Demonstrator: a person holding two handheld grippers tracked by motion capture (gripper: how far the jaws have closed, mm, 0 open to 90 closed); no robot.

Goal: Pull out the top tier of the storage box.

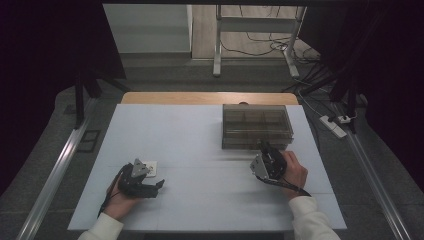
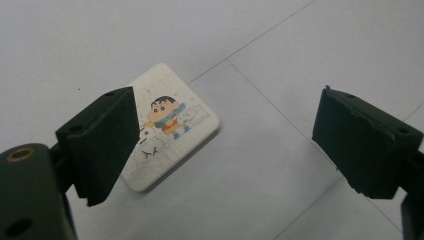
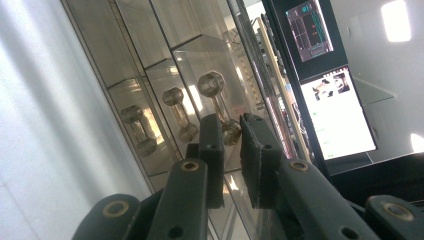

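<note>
Meanwhile, the left claw [image 2: 225, 145] is held wide open just over a small white square tile printed with a cartoon figure [image 2: 172, 125], which lies flat on the pale worktop [image 1: 200, 150]. The right claw [image 3: 232, 150], nearly closed with nothing between its jaws, is pressed against the clear plastic compartment box [image 1: 256, 126].
</note>
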